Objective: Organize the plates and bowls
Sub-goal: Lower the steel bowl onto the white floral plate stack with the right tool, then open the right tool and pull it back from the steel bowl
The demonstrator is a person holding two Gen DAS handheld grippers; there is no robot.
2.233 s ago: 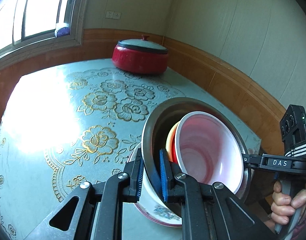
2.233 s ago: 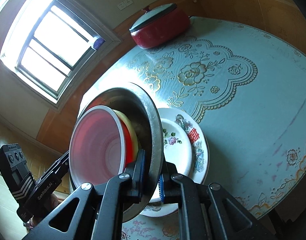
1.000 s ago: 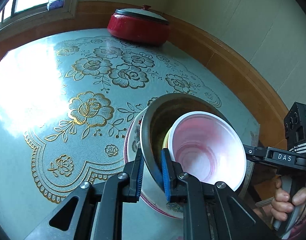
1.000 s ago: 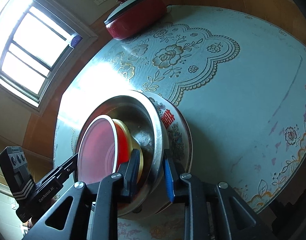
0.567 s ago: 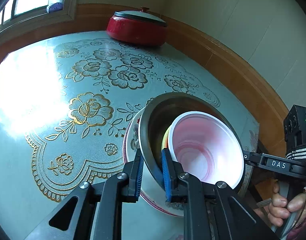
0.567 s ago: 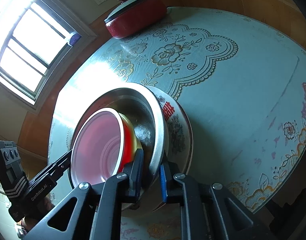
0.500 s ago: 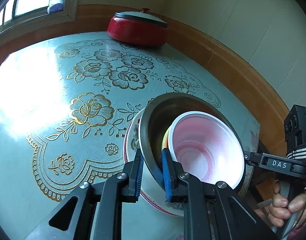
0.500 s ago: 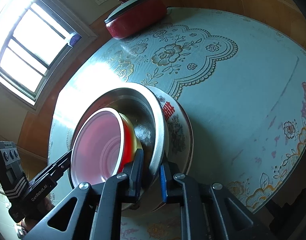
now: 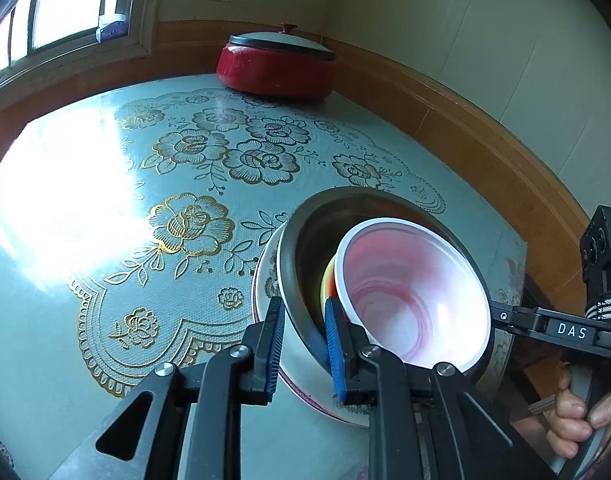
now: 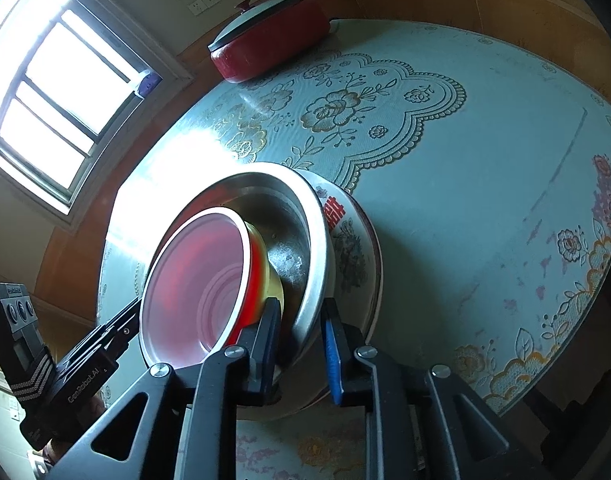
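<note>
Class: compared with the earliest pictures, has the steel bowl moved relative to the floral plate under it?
Yes. The steel bowl has come down toward the floral plate; it now covers most of it, leaving only the plate's right edge showing.

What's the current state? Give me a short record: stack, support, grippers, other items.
stack: red bowl with a white inside, nested in yellow bowl, both inside steel bowl
support: steel bowl sits tilted over floral plate on the table; contact unclear
left gripper: astride the steel bowl's rim; pad contact unclear
right gripper: jaws have just been opening; opposite rim between them, gap at the outer pad
other: lidded red pot at the far table edge
</note>
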